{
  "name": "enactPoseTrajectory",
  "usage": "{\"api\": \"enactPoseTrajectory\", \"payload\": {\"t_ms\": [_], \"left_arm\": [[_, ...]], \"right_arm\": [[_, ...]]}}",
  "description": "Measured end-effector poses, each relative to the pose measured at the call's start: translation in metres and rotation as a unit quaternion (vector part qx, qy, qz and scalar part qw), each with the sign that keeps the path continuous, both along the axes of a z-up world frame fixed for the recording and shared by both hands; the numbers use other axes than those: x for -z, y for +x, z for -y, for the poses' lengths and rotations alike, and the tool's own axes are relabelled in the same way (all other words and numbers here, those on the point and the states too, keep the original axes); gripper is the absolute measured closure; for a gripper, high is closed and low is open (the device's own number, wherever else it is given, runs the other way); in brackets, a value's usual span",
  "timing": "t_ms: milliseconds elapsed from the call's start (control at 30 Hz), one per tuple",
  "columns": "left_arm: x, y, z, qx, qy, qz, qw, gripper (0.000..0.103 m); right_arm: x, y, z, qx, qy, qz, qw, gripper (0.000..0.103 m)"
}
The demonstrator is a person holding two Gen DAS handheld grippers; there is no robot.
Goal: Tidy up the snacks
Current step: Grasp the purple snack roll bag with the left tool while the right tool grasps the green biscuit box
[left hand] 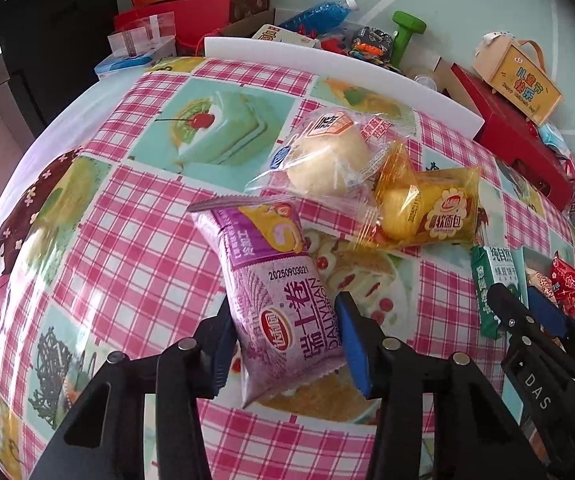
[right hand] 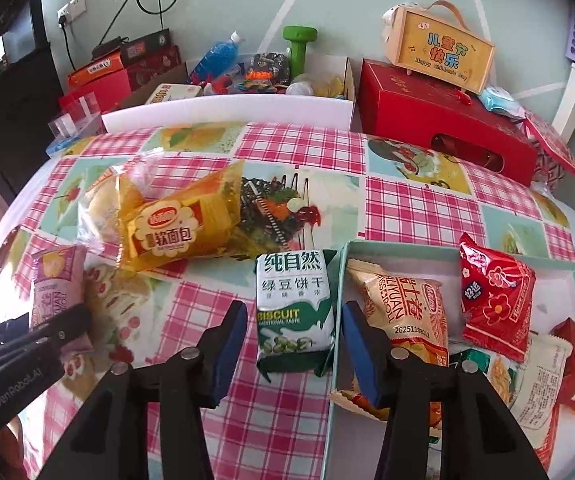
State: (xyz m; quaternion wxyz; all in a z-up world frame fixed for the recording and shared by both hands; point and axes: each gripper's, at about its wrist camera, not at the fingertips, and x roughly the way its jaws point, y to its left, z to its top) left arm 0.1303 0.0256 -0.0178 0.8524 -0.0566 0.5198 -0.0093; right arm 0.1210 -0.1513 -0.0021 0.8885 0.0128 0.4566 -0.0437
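Left hand-held gripper [left hand: 283, 340] clenched on one purple roll pack [left hand: 283, 292], lifted above the checkered bench [left hand: 127, 240]. Right hand-held gripper [right hand: 293, 344] released around one green biscuit pack [right hand: 295, 312], just beside the teal box [right hand: 337, 320]. Two bread packs on bench: one clear [left hand: 327, 156], one yellow [left hand: 427, 208].

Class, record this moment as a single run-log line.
left claw: astride purple Swiss roll pack | right claw: open around green biscuit pack | teal box: holds snacks
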Motion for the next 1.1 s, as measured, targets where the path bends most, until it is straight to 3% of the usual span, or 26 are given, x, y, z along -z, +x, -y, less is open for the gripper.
{"api": "enactPoseTrajectory", "payload": {"t_ms": [433, 567, 833, 1100], "left_arm": [[-0.013, -0.009, -0.014, -0.004, -0.012, -0.002, 0.9999, 0.057], [-0.011, -0.007, -0.020, -0.006, -0.025, -0.006, 0.9997, 0.057], [-0.007, -0.005, -0.023, -0.001, -0.040, -0.014, 0.9991, 0.057], [-0.004, -0.004, -0.024, -0.003, -0.043, -0.018, 0.9989, 0.057]], "right_arm": [[-0.015, 0.002, -0.008, -0.047, 0.013, 0.003, 0.999, 0.051], [-0.010, 0.015, -0.005, -0.038, 0.001, -0.015, 0.999, 0.051], [-0.001, 0.032, 0.004, -0.019, 0.035, -0.035, 0.999, 0.051], [-0.003, 0.035, -0.001, -0.035, 0.057, -0.043, 0.997, 0.049]]}}
